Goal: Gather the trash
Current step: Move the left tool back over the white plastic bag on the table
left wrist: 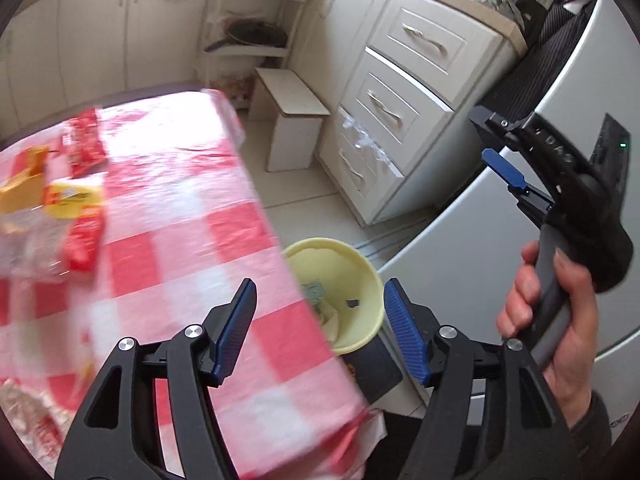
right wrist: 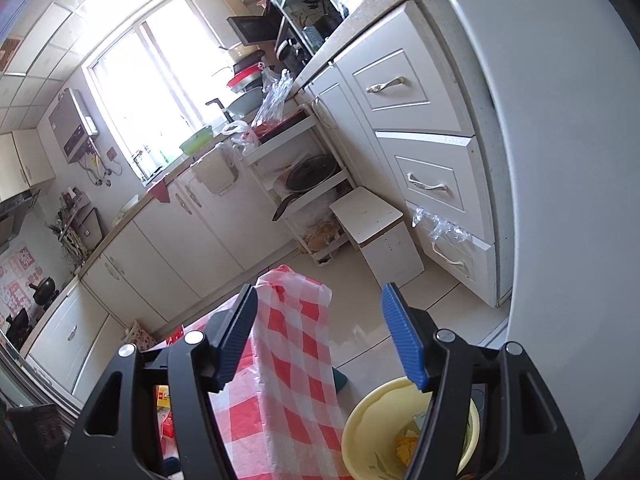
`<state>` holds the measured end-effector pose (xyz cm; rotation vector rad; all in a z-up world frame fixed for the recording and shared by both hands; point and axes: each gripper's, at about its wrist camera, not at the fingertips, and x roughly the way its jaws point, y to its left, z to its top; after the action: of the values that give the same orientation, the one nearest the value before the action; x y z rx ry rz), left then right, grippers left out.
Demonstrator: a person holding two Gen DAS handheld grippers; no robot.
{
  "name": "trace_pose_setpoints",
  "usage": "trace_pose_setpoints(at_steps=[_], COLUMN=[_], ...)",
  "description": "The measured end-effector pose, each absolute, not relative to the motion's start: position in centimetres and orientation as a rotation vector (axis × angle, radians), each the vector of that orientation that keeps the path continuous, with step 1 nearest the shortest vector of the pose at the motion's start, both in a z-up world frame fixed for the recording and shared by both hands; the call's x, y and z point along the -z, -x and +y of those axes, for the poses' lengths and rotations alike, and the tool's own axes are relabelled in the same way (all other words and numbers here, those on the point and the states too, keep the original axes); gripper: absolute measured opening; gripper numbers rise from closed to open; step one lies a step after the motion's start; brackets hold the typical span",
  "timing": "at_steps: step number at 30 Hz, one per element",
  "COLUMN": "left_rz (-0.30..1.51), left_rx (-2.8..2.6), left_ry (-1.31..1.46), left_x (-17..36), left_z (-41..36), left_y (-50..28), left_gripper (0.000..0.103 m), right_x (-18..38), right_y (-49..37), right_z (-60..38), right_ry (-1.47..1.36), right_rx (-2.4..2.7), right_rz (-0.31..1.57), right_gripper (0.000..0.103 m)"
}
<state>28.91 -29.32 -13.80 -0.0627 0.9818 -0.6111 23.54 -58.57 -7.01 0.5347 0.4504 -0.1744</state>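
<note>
A pale yellow bin (left wrist: 352, 280) stands on the floor beside the table's right edge with scraps of trash inside; it also shows in the right wrist view (right wrist: 372, 420). Red and yellow wrappers (left wrist: 80, 200) and clear plastic (left wrist: 24, 248) lie on the red-checked tablecloth (left wrist: 180, 220) at the left. My left gripper (left wrist: 320, 332) is open and empty above the table edge and the bin. My right gripper (right wrist: 320, 336) is open and empty; in the left wrist view it (left wrist: 492, 144) is held up at the right by a hand, above the bin.
White drawers (left wrist: 400, 112) and cabinets line the far wall. A small white stool (left wrist: 292, 120) stands on the tiled floor beyond the table. A white fridge (left wrist: 520, 240) is close on the right. More wrappers (left wrist: 32, 412) lie at the table's near left.
</note>
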Motion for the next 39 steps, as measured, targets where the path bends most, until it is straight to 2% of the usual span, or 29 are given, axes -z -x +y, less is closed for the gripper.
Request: trace_pose_setpoints(at_steps=[9, 15, 35, 39], left_rz=[0.939, 0.932, 0.934, 0.965], left_rx=[0.359, 0.25, 0.264, 0.314], left_ry=[0.027, -0.056, -0.145, -0.179], left_x=[12.5, 12.8, 13.7, 14.9], left_z=[-15.9, -10.8, -9.4, -9.9], left_y=[-26.6, -24.2, -21.0, -20.9], left_gripper=[0.066, 0.068, 0.072, 0.074], right_x=[7.0, 7.2, 6.7, 6.8], right_y=[-24.6, -25.2, -26.4, -26.9], right_z=[-54.6, -52.3, -47.4, -47.5], right_ry=[-0.437, -0.399, -0.323, -0.388], right_rx=[0.112, 0.082, 0.019, -0.01], right_rz=[0.497, 0.521, 0.539, 0.556], right_gripper=[0.065, 0.066, 0.073, 0.073])
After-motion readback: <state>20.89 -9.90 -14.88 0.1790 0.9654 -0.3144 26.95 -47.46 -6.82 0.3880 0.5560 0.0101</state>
